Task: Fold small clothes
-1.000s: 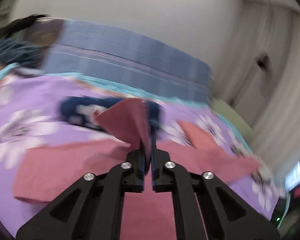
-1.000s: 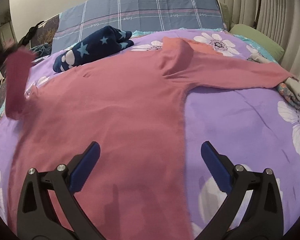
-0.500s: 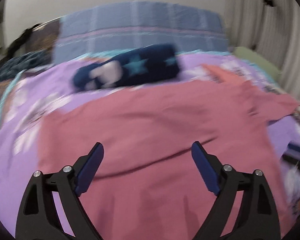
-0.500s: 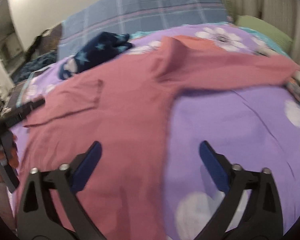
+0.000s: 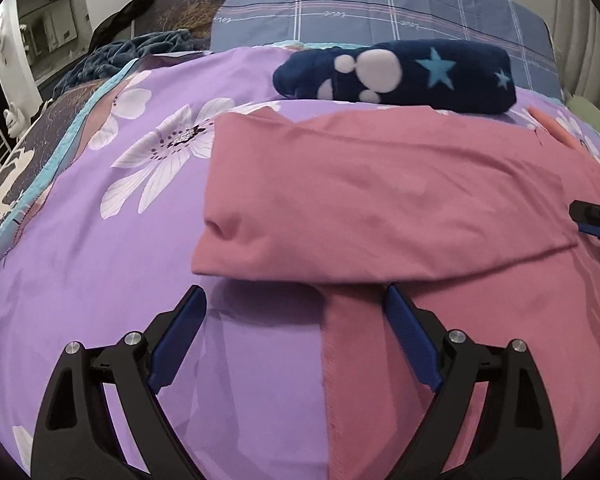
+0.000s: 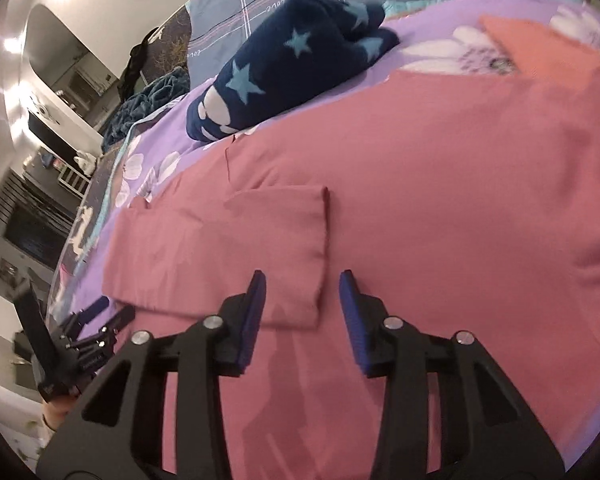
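Note:
A pink long-sleeved shirt (image 5: 380, 184) lies flat on the purple floral bedspread (image 5: 80, 264). Its left sleeve (image 6: 220, 248) is folded across the body. My left gripper (image 5: 296, 336) is open and empty, just short of the folded sleeve's near edge, over the shirt's side hem. My right gripper (image 6: 302, 312) is open and empty, its fingers either side of the sleeve cuff's corner. The right gripper's tip shows at the right edge of the left wrist view (image 5: 596, 220). The left gripper shows at the lower left of the right wrist view (image 6: 88, 332).
A rolled navy fleece with stars and paw prints (image 5: 396, 76) lies beyond the shirt. A blue plaid pillow (image 5: 380, 4) stands behind it. An orange cloth (image 6: 540, 52) lies at the far right. A dark blue blanket (image 5: 132, 56) is heaped at the far left.
My left gripper let go of the sleeve, which now lies folded over the body, and drew back low to the bed. My right gripper swung left to the cuff and narrowed its opening.

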`<control>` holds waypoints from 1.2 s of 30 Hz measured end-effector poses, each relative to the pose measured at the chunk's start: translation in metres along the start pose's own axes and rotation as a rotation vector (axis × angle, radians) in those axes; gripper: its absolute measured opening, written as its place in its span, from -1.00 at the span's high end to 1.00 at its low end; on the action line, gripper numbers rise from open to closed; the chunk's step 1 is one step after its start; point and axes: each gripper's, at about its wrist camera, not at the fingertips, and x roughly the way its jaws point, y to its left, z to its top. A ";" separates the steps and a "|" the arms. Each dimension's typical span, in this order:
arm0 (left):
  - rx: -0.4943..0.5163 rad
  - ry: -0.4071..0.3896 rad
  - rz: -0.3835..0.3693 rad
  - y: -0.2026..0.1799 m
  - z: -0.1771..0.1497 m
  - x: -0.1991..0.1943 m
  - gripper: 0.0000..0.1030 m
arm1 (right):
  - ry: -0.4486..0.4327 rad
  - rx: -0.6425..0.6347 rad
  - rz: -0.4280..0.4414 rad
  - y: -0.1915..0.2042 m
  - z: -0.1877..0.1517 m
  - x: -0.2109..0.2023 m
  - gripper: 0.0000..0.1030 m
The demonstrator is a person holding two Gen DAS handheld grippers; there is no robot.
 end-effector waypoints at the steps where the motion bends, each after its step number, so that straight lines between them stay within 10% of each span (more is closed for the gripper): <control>1: -0.002 0.000 0.002 0.001 0.000 0.002 -0.80 | -0.013 -0.013 0.021 0.003 0.002 0.004 -0.15; 6: -0.023 0.001 0.001 0.002 -0.001 0.006 -0.84 | -0.011 -0.081 0.008 0.018 0.014 0.023 -0.19; 11: -0.023 -0.003 0.010 0.001 -0.002 0.005 -0.84 | 0.027 -0.049 0.073 0.016 0.025 0.029 0.96; 16: -0.043 -0.004 0.009 0.004 -0.002 0.005 -0.84 | -0.117 -0.076 0.077 0.026 0.028 -0.027 0.97; 20: -0.049 -0.011 0.011 0.006 -0.002 0.003 -0.84 | -0.225 -0.145 -0.082 0.024 0.032 -0.079 0.97; 36: -0.101 -0.026 0.108 0.025 0.001 0.004 -0.84 | -0.172 -0.064 -0.373 -0.040 0.029 -0.065 0.86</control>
